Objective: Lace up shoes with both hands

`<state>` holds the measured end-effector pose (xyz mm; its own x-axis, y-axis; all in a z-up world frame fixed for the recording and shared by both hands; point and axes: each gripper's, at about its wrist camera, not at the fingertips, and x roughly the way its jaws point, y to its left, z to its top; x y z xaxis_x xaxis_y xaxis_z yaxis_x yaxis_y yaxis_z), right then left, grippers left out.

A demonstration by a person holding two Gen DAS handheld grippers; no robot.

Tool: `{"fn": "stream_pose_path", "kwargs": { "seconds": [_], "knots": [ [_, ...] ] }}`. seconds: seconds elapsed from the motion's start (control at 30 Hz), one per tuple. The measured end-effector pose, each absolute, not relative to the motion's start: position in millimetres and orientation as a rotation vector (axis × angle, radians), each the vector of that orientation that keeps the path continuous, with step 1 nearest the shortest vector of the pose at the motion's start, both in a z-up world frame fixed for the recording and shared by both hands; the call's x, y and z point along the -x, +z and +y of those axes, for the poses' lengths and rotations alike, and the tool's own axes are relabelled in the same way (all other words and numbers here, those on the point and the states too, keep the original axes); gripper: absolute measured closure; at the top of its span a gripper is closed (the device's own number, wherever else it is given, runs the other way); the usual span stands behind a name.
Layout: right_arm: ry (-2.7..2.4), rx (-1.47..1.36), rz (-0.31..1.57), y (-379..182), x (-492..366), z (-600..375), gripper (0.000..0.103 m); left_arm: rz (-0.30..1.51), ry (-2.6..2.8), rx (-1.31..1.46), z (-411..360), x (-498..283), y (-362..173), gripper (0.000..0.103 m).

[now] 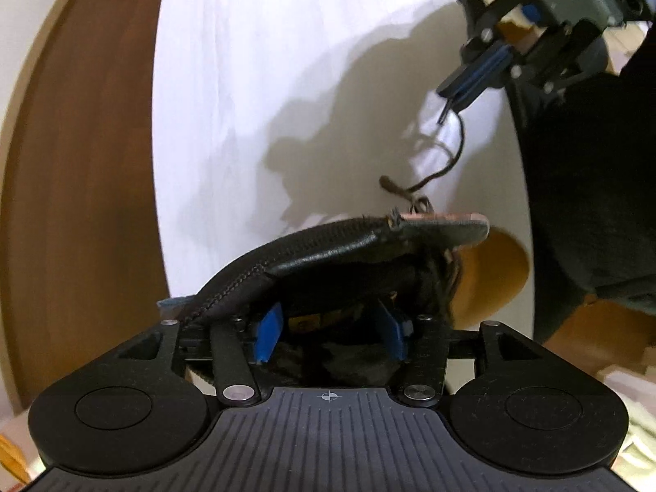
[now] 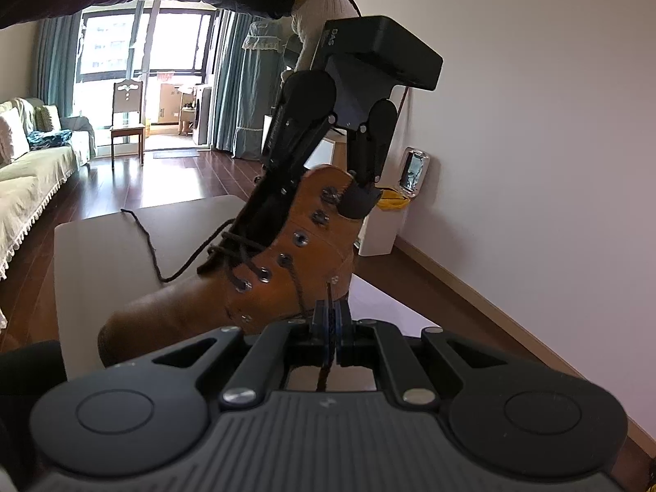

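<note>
We count 1 boot, tan leather, toe on the white table, heel lifted. 2 grippers. Left gripper comes down from above into the boot's collar, fingers apart; whether they press the collar we can't tell. Right gripper has its fingers closed on 1 dark lace end. 2nd lace end trails loose across the table. 6 eyelets visible on the near side.
</note>
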<state>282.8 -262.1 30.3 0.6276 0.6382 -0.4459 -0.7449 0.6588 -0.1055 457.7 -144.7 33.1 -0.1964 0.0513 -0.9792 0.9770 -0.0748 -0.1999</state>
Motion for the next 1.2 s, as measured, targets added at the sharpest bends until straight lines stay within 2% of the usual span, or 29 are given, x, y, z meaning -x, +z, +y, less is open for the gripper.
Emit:
{"fn": "stream_pose_path", "kwargs": {
  "seconds": [0.1, 0.27, 0.47, 0.57, 0.63, 0.73, 0.93, 1.07, 1.2],
  "knots": [
    [0.806, 0.282, 0.394, 26.3, -283.1, -262.9, 0.099, 1.406, -1.382, -1.178, -135.9, -460.1, 36.9, 0.051],
    [0.800, 0.267, 0.382, 24.9, -281.3, -266.5, 0.099, 1.388, -1.379, -1.184, -130.0, -459.6, 39.3, 0.054],
    [0.793, 0.270, 0.387, 21.4, -277.6, -269.8, 0.099, 1.206, -1.385, -1.273, -127.7, -454.6, 27.5, 0.048],
    [0.787, 0.272, 0.397, 17.9, -273.6, -267.6, 0.099, 1.213, -1.353, -1.215, -122.2, -460.1, 35.1, 0.057],
    [0.784, 0.273, 0.400, 18.6, -270.5, -269.5, 0.099, 1.241, -1.323, -1.159, -115.8, -465.5, 45.8, 0.077],
    [0.778, 0.275, 0.393, 22.0, -269.4, -270.6, 0.099, 1.237, -1.295, -1.119, -104.1, -469.3, 65.0, 0.085],
    [0.782, 0.280, 0.389, 23.3, -270.5, -265.3, 0.099, 1.176, -1.348, -1.043, -85.0, -450.0, 94.1, 0.094],
    [0.779, 0.286, 0.393, 20.8, -268.2, -259.9, 0.099, 1.164, -1.433, -0.971, -76.7, -436.1, 104.2, 0.094],
    [0.771, 0.293, 0.396, 19.6, -265.9, -257.7, 0.099, 1.154, -1.485, -1.042, -80.0, -409.2, 97.2, 0.093]
  ]
}}
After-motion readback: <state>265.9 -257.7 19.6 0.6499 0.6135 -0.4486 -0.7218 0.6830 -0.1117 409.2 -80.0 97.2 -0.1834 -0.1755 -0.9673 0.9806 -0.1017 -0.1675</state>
